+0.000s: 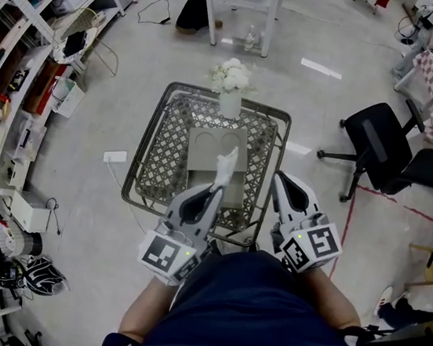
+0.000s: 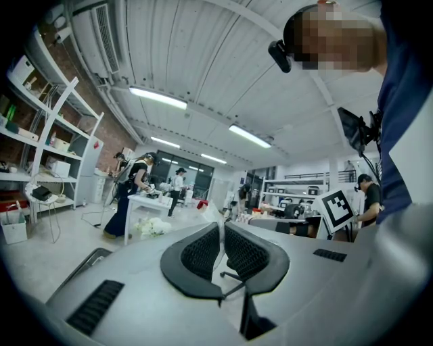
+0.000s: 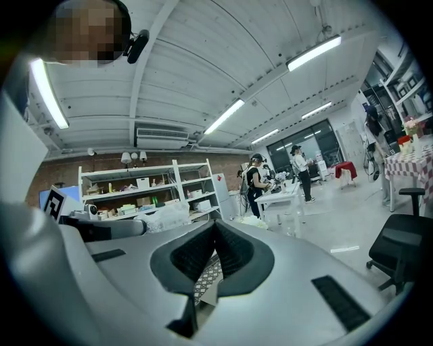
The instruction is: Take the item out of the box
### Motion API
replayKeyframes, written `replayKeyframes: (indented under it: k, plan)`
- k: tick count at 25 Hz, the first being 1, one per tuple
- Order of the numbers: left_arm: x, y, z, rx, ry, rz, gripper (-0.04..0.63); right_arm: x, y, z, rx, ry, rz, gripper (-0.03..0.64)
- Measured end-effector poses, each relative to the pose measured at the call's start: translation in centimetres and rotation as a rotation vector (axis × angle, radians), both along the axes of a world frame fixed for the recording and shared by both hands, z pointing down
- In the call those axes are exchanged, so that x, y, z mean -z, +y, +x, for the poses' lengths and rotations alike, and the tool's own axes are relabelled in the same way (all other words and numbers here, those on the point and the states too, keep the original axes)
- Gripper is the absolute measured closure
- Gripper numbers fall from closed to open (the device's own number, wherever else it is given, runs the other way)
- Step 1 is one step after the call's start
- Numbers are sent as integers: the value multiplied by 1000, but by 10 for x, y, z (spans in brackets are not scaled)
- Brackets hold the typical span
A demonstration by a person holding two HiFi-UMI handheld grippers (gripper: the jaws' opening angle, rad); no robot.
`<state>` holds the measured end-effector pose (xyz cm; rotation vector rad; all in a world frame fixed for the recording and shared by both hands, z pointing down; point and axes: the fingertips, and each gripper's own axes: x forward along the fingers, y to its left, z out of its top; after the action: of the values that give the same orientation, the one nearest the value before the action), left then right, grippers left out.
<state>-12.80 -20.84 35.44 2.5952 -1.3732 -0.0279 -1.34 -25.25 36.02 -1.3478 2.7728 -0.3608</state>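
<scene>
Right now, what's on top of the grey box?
A white tissue-like sheet stands above the grey box, pinched in the left gripper. That gripper hides the box's near edge; its inside can't be seen.

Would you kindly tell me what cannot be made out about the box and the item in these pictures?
- Box: head view. Its near end is covered by the left gripper, and whether it is open is too small to tell.
- White item: head view, too small to identify. The left gripper view shows only a thin edge between the shut jaws.
- Table: head view. Its near edge is hidden by the person's torso.
</scene>
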Motion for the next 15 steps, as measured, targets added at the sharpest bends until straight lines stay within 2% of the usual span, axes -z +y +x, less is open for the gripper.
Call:
replayKeyframes:
  k: [9, 15]
  plan:
    - [0, 1, 0, -10, 7, 2, 560, -1, 2, -2, 1, -3, -4, 615]
    - [-3, -1, -1, -7, -14, -10, 560, -1, 2, -2, 0, -19, 3, 614]
